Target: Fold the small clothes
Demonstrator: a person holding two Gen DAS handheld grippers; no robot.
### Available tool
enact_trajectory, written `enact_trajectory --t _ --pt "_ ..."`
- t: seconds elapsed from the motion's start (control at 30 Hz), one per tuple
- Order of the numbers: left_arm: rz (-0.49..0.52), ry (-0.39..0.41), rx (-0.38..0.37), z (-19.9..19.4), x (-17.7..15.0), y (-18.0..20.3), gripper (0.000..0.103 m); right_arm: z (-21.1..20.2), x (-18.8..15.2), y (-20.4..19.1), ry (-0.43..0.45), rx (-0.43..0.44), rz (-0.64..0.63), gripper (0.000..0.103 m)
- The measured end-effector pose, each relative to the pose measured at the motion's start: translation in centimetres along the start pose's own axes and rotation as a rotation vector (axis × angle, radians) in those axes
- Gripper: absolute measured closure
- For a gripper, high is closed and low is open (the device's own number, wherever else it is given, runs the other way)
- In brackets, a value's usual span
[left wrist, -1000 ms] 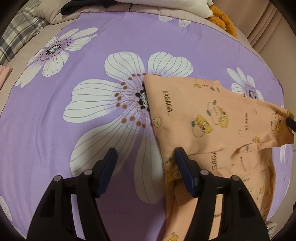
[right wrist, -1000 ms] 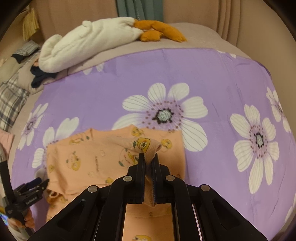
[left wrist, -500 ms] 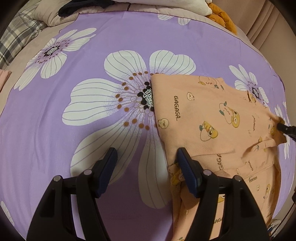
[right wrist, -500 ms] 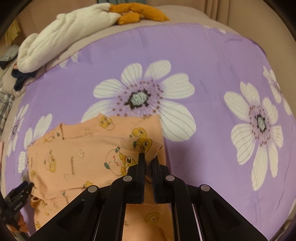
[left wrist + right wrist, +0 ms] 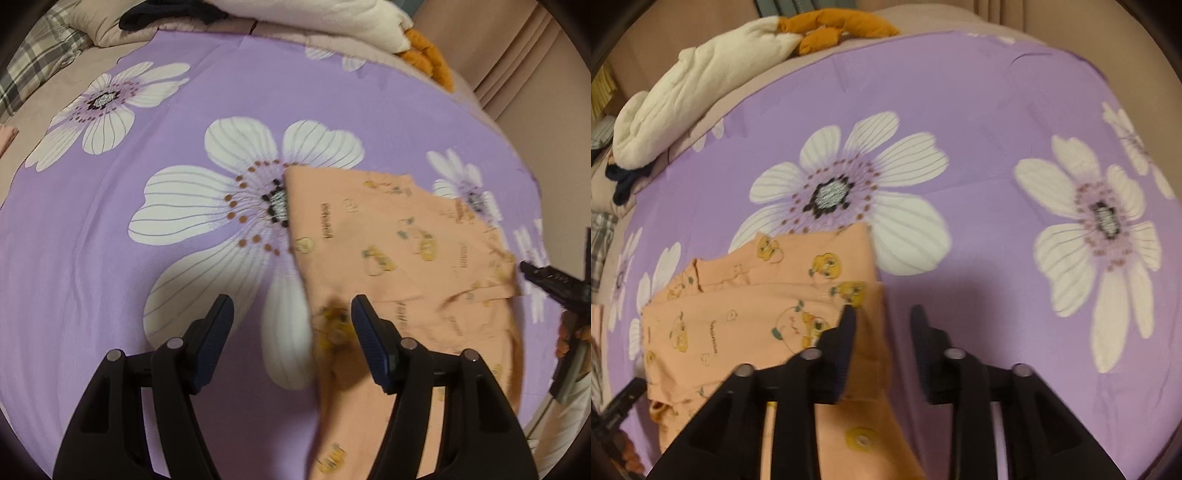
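The left gripper [image 5: 291, 317] hung over the purple flowered bedspread [image 5: 258, 92] with its jaws spread wide and nothing between them; its right finger sat above the near-left edge of the peach garment [image 5: 399, 236], its left finger over a white petal. The right gripper [image 5: 882, 325] was also parted and held nothing, its left finger lying over the garment's [image 5: 746, 317] right edge and its right finger over bare bedspread [image 5: 979, 110].

The garment, printed with small yellow cartoon figures, lay on the bedspread partly folded, one layer turned over another so that a fold line ran across it. Its far-left corner reached the dark centre of a large white flower [image 5: 221, 206]. In the left wrist view the right gripper's tip [image 5: 546, 277] showed just off the garment's right edge.

Farther off, along the far edge of the bed, lay a cream quilted bundle [image 5: 701, 92] with an orange plush item [image 5: 831, 26] touching it, a dark piece of clothing [image 5: 170, 14] beside that, and a plaid cloth [image 5: 33, 66] at the far-left corner.
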State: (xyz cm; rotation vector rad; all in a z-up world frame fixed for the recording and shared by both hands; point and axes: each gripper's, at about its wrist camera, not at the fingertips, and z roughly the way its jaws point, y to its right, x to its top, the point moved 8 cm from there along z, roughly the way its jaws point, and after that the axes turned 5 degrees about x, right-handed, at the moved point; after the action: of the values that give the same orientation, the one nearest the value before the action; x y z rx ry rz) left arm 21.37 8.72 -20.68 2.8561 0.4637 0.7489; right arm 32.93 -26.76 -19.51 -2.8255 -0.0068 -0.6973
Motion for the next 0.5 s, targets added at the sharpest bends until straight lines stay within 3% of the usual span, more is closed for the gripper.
enact_trajectory --t 0.17,0.27,0.37,0.4,0.47,0.5 --pt "0.027 -0.013 -0.096 -0.8 -1.5 2.7 0.037 0.2 -2.3 0.1 -0.047 0.105 0.054 0.070" --pt "0.062 -0.033 -0.095 0.0 -2.4 4.0 0.039 0.9 -3.4 -0.4 -0.054 0.124 0.057 0.070" --pt "0.075 -0.055 -0.061 1.7 -3.2 4.1 0.057 1.4 -3.8 -0.6 -0.052 0.128 0.071 0.072" --pt "0.074 -0.049 -0.038 2.1 -3.2 3.8 0.071 1.6 -3.8 -0.6 -0.045 0.128 0.072 0.075" --pt "0.067 -0.029 -0.009 2.3 -3.2 3.2 0.080 1.6 -3.9 -0.6 -0.039 0.117 0.062 0.092" --pt "0.050 -0.025 -0.021 2.2 -3.2 2.9 0.085 1.4 -3.8 -0.6 -0.030 0.118 0.058 0.094"
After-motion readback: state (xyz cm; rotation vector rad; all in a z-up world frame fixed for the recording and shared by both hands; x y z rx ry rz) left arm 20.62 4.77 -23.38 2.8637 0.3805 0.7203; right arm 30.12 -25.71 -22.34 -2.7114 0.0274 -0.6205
